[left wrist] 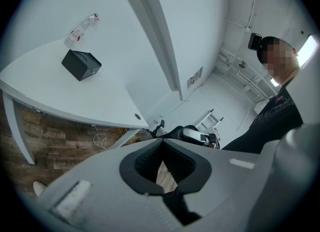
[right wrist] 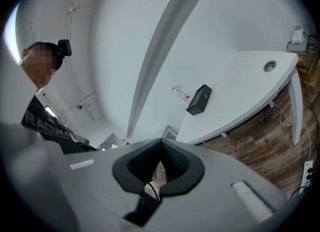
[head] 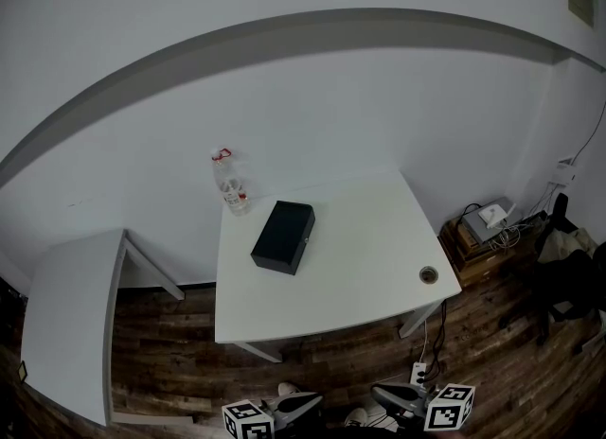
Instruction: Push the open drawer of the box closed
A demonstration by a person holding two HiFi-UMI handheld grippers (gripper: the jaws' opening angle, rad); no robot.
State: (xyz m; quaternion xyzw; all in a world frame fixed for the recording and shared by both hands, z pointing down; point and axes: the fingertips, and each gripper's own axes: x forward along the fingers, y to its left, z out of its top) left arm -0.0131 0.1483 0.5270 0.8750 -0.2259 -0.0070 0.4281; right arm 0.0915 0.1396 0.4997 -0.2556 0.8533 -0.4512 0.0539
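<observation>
We hold the left gripper (left wrist: 161,145) and right gripper (right wrist: 160,145) at six o'clock off the white table (head: 379,267), jaws pressed together on nothing, while the black box (head: 283,237) sits on it, a bottle (head: 230,184) at its eleven o'clock.

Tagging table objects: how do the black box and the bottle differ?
The black box is opaque and blocky; the bottle is clear with red marks and slender. The black box lies toward the middle of the white table; the bottle sits at its back edge by the wall. Both rest on it, apart.
</observation>
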